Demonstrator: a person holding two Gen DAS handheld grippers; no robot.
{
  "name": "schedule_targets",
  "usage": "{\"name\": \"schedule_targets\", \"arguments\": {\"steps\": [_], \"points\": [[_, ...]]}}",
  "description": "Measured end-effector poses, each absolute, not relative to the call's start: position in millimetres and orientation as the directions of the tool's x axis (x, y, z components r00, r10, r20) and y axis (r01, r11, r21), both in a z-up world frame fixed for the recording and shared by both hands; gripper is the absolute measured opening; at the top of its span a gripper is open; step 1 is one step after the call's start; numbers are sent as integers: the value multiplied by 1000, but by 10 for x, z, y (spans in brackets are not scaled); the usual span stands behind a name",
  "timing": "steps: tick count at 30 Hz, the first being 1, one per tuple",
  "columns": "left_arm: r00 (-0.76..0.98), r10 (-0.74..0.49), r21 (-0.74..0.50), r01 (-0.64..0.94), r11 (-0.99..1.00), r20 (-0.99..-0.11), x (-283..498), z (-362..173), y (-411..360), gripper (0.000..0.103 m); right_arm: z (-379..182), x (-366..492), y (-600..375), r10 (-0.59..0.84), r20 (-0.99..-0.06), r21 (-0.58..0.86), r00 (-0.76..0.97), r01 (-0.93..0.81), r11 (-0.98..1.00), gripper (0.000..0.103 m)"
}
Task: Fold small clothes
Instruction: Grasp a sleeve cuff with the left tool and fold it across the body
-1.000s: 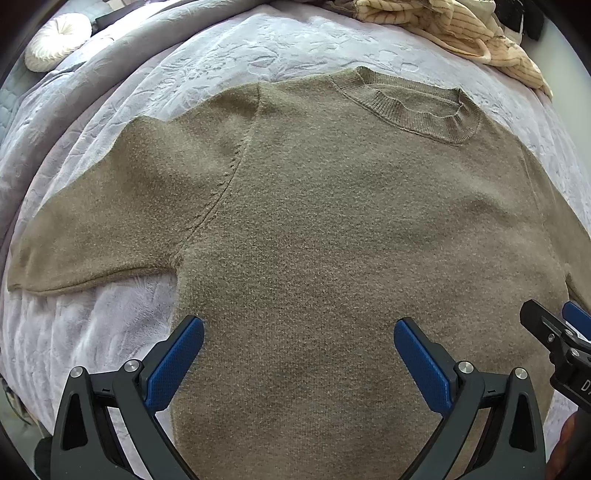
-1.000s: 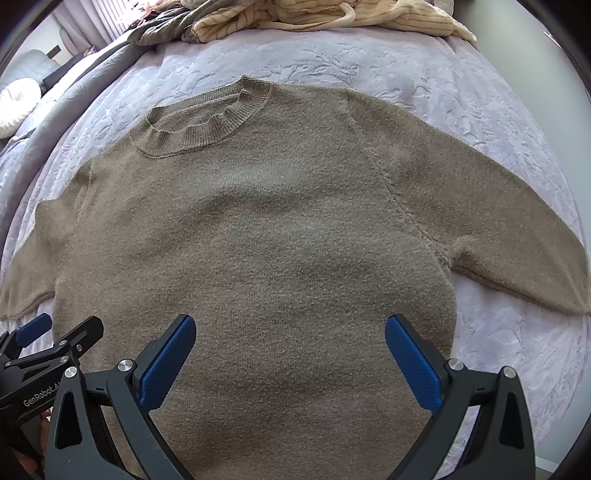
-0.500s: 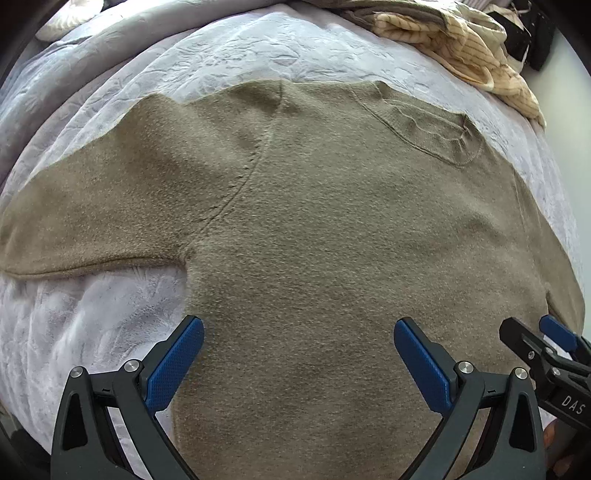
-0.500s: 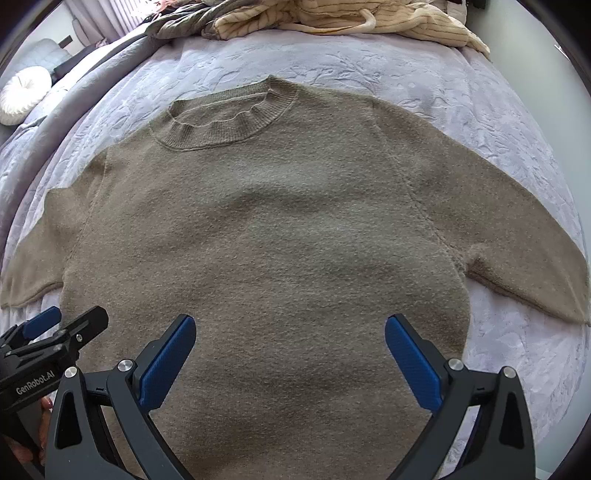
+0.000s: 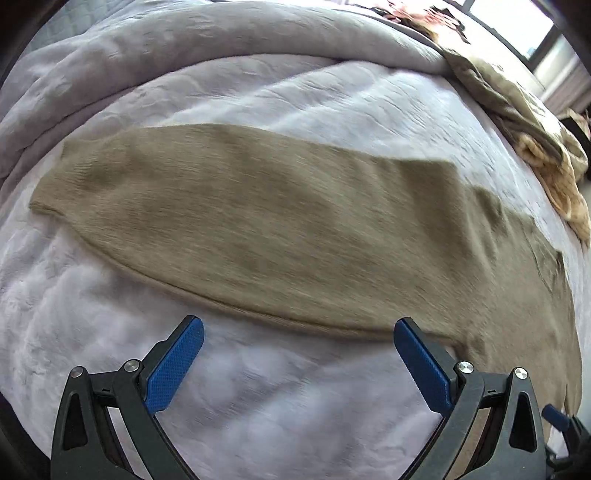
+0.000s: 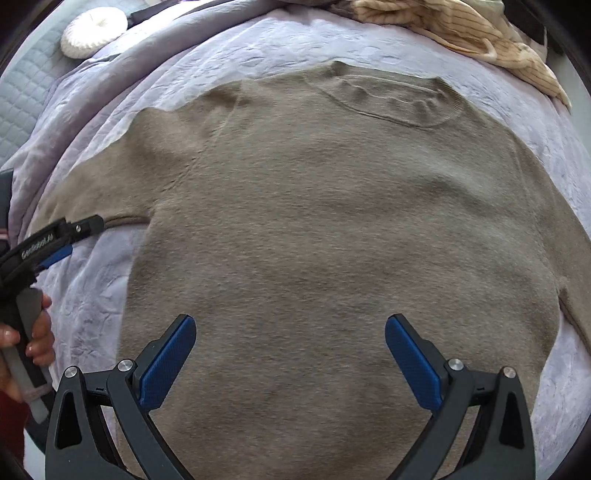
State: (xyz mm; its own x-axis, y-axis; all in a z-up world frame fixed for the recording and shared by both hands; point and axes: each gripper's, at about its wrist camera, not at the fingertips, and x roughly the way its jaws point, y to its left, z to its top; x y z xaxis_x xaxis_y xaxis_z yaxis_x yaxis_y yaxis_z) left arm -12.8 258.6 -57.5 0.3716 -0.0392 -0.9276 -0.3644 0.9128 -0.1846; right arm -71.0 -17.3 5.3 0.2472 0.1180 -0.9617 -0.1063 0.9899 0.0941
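An olive-brown knit sweater point(image 6: 332, 221) lies flat, front up, on a pale lilac bedspread point(image 6: 92, 314). Its ribbed collar point(image 6: 399, 99) points away from me. In the left wrist view its left sleeve point(image 5: 240, 229) stretches across the frame, cuff point(image 5: 55, 181) at the far left. My left gripper point(image 5: 297, 360) stands open just below that sleeve's lower edge, over bare bedspread. My right gripper point(image 6: 288, 354) hangs open above the sweater's lower body, nothing between its fingers. The left gripper point(image 6: 59, 236) also shows at the left edge of the right wrist view, held by a hand point(image 6: 37, 339).
A pile of cream striped and olive clothes point(image 6: 461, 33) lies at the far edge of the bed. A rolled grey duvet point(image 5: 184, 55) runs along the far left. A round white cushion point(image 6: 94, 31) sits beyond it. A bright window point(image 5: 517, 26) is at the top right.
My left gripper has swung left, from over the sweater's body to the left sleeve. My right gripper has shifted left and closer over the body. Both stay open.
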Motion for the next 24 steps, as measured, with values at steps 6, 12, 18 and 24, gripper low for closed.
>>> {"name": "schedule_targets", "arguments": {"steps": [6, 12, 18, 24], "points": [[439, -140, -381, -528, 759, -887, -244, -813, 3426, 103, 46, -751, 302, 146, -962, 94, 232, -222, 971, 102], [507, -147, -456, -565, 688, -849, -239, -799, 3600, 63, 59, -794, 534, 169, -962, 108, 212, -273, 956, 102], [574, -161, -511, -524, 681, -803, -276, -702, 3704, 11, 101, -853, 558, 187, -958, 122, 216, -281, 952, 102], [655, -89, -445, -401, 800, -750, -247, -121, 3342, 11, 181, -950, 373, 208, -947, 148, 244, -244, 959, 102]]}}
